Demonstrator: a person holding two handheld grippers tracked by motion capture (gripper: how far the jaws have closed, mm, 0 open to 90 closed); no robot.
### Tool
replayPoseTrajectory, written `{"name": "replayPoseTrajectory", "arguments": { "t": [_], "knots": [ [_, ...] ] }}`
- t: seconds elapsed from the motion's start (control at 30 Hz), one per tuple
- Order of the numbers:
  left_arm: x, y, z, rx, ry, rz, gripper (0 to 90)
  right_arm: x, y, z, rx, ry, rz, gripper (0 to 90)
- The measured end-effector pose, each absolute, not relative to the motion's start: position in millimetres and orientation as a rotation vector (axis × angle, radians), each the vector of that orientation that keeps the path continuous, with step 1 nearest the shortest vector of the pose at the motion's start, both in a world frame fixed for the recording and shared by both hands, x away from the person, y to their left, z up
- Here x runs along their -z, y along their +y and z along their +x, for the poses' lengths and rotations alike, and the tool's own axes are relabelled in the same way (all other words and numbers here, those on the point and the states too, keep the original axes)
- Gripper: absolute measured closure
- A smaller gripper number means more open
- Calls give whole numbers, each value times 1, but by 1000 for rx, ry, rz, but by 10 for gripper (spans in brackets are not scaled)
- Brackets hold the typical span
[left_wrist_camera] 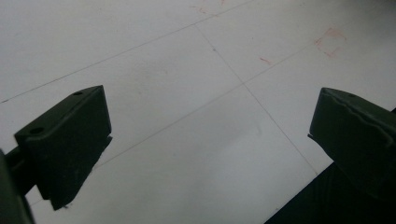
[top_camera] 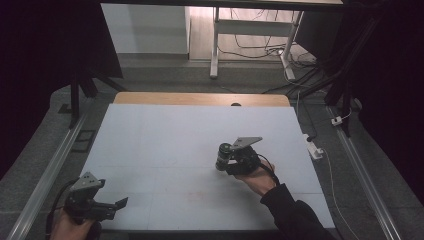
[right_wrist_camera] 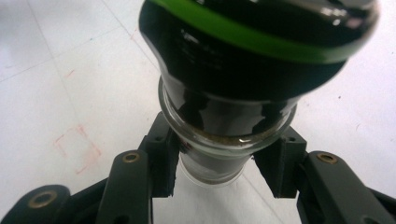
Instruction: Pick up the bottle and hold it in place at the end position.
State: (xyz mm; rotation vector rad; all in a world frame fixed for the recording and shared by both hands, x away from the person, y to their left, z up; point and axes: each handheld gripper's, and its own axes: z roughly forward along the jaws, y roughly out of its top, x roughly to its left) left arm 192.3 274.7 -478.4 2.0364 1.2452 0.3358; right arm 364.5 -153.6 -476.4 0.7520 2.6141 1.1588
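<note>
Presently the white table (top_camera: 165, 140) carries nothing but the work: right gripper (top_camera: 226, 161) clamps a dark green-banded jar (top_camera: 223, 156) near centre, base touching down. Left gripper (top_camera: 116, 206) idles, jaws spread. Next move probably needs steady placement.

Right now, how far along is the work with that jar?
Done: the right tongs are shut on the jar, a glass one with a black, green-banded top, seemingly raised off the white table in the right gripper view.
In hand: the jar, with dark contents.
Left: setting it down or working its top; the left tongs are open near the table's edge.
</note>
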Motion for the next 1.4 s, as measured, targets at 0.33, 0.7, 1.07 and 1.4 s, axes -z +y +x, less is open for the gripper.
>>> {"name": "replayPoseTrajectory", "arguments": {
  "t": [0.33, 0.7, 1.07, 1.4],
  "knots": [
    [478, 275, 192, -333, 1245, 2035, 1, 473, -138, 378, -1157, 2589, 764, 526],
    [479, 276, 192, -329, 1242, 2029, 1, 475, -112, 395, -1137, 2608, 716, 526],
    [479, 276, 192, -329, 1242, 2030, 2, 483, -93, 408, -1104, 2623, 669, 526],
    [478, 276, 192, -328, 1241, 2033, 2, 497, -81, 417, -1067, 2638, 633, 526]
  ]
}}
